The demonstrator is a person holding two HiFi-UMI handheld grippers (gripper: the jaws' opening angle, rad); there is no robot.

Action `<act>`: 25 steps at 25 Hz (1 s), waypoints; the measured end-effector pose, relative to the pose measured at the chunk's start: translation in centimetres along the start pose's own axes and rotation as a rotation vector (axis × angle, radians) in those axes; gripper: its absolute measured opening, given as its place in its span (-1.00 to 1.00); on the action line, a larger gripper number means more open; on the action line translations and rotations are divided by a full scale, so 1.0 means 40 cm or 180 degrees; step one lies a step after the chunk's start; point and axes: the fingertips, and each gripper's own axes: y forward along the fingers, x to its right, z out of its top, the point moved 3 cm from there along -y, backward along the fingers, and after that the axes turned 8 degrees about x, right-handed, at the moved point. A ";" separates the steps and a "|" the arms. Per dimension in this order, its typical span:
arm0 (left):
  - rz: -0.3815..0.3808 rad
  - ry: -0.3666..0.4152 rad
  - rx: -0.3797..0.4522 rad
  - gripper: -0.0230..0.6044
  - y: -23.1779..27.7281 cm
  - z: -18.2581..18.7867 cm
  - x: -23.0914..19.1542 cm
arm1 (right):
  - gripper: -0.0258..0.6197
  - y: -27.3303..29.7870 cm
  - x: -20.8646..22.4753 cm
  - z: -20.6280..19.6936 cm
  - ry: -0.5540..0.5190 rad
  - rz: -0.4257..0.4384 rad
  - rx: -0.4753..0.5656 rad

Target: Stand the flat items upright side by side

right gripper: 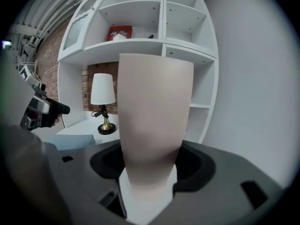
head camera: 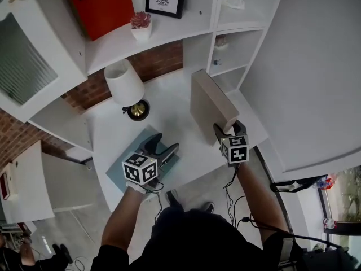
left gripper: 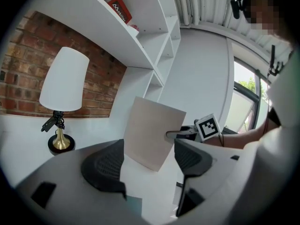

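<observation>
Dark-clothed shoulders and two bare forearms fill the bottom of the head view, each hand holding a gripper over a white desk.

A white shelf unit rises beyond both sets of fingers, against a red brick wall.

Between the fingers of the right gripper sits a beige flat item. Both pads pinch its near end, and it stands on edge, reaching away from the fingers toward the shelves. The right gripper view shows the item filling the gap between the jaws. From the left gripper view it looks slightly tilted. Whether its lower edge touches the desk cannot be told.

A blue-grey flat item lies flat on the desk, directly under the left gripper. This gripper's fingers are spread apart with nothing between them.

A table lamp with a white shade and brass base stands beyond the left fingers.

On the shelf above, well beyond both grippers, sit a red box, a black-framed picture and a small potted plant.
</observation>
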 end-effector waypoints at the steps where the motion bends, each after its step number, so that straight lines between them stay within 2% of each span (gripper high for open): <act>1: -0.0033 0.0006 -0.0009 0.13 -0.004 0.003 -0.015 | -0.04 0.015 -0.005 0.006 -0.0016 -0.0021 -0.0003; 6: -0.0133 -0.0014 -0.0057 0.13 -0.034 0.012 -0.092 | -0.03 0.078 -0.036 0.026 -0.0138 -0.0116 -0.0076; 11: -0.0169 -0.0079 -0.0031 0.13 -0.054 0.027 -0.147 | -0.02 0.126 -0.028 0.048 -0.0012 -0.0212 -0.0069; 18: -0.0071 -0.0186 0.0027 0.13 -0.053 0.031 -0.185 | -0.02 0.180 -0.018 0.053 0.0106 -0.0233 -0.0115; 25: 0.0182 -0.0201 0.0058 0.13 -0.041 0.041 -0.199 | -0.01 0.259 -0.008 0.066 0.0102 -0.0179 -0.0054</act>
